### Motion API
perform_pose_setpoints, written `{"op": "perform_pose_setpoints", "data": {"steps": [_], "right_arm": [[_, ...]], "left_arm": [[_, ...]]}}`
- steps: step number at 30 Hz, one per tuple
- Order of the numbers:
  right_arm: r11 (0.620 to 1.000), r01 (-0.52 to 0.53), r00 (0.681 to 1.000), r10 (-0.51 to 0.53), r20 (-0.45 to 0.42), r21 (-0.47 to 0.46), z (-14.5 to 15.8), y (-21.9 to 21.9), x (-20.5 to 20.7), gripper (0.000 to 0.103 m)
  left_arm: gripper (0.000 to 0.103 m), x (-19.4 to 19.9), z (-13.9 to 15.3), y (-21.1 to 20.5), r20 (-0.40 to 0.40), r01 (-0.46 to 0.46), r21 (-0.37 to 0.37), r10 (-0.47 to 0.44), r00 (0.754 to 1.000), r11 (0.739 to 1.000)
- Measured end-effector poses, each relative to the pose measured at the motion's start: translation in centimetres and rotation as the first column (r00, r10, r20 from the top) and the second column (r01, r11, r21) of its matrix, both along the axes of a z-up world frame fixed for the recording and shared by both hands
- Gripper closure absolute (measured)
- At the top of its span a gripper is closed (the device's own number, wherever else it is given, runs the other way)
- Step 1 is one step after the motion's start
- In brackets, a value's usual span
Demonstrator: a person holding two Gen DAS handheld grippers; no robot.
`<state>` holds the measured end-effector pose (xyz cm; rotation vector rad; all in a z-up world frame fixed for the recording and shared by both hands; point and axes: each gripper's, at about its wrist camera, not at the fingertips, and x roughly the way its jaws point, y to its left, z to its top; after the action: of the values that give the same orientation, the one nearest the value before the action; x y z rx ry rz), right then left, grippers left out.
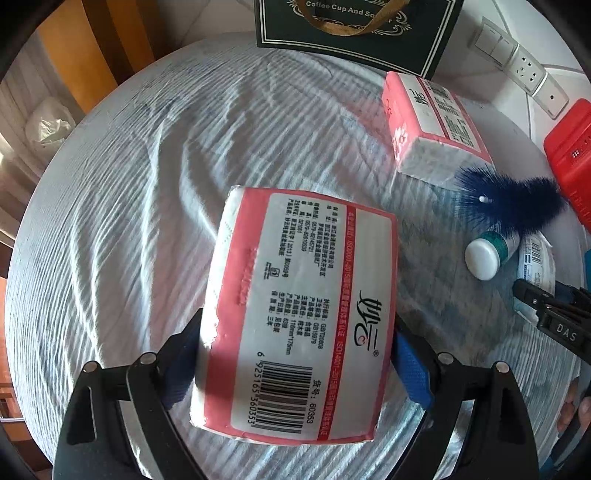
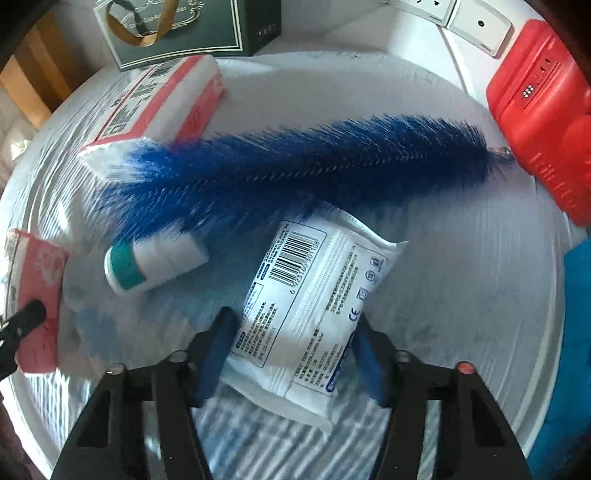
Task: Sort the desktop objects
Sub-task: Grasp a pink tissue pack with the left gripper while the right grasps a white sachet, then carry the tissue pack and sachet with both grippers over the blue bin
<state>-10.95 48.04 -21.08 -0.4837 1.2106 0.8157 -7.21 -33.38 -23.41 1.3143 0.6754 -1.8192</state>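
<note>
Broadly, table [image 1: 129, 177]: round top under a striped white cloth; every item sits on or hangs over it.
Gift box [image 1: 354, 29]: at 12 o'clock; gold lettering reads "Coffee Cup And S…", the rest hidden by a ribbon handle.
Red case [image 2: 535, 110]: at 2 o'clock in the right wrist view; its raised lettering is too distorted to read.
Brush [image 2: 295, 170]: blue bristles, lying across the table's far half; it could snag on anything lifted past it.
Held tissue pack [image 1: 299, 314]: pink and white, centre of the left wrist view; printed "ISO9001-2015", "60353" and a barcode.
Second tissue pack [image 1: 432, 125]: at 1 o'clock, resting beside the gift box.
Wipes packet [image 2: 310, 314]: white, with a barcode and "CE" mark; soft, so it may buckle or slip.
Bottle [image 2: 155, 264]: white with a teal band, on its side; a nudge could roll it.
Left gripper [image 1: 299, 354]: fingers clamp the held tissue pack's sides; the soft pack may slip out.
Right gripper [image 2: 291, 354]: fingers flank the wipes packet; contact cannot be told.
</note>
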Motion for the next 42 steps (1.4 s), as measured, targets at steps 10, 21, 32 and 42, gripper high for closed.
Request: {"op": "perform_pose_setpoints", "data": {"steps": [10,21,32,42], "right_arm": [[0.996,0.035,0.998,-0.031,-0.056,0.084,3.5,-7.1,-3.2,0.053],[0.97,-0.027,0.981,-0.02,0.19,0.242,14.1,-17.0,-10.0,0.053],[0.91,-0.027,0.913,-0.146,0.382,0.413,22.3,-24.8,-16.1,0.053],[0.834,0.071,0.807,-0.371,0.46,0.547,27.5,-37.2,-16.1,0.053]], "left_arm": [[0.013,2.6,4.2,6.4,-0.03,0.058,-0.054,-0.059,0.998,0.997],[0.013,3.4,12.8,17.8,-0.149,0.133,-0.197,-0.164,0.975,0.971],[0.013,4.9,21.7,27.5,-0.243,0.174,-0.409,-0.291,0.926,0.896],[0.013,1.1,28.8,39.2,-0.324,0.294,-0.55,-0.524,0.787,0.782]]}}
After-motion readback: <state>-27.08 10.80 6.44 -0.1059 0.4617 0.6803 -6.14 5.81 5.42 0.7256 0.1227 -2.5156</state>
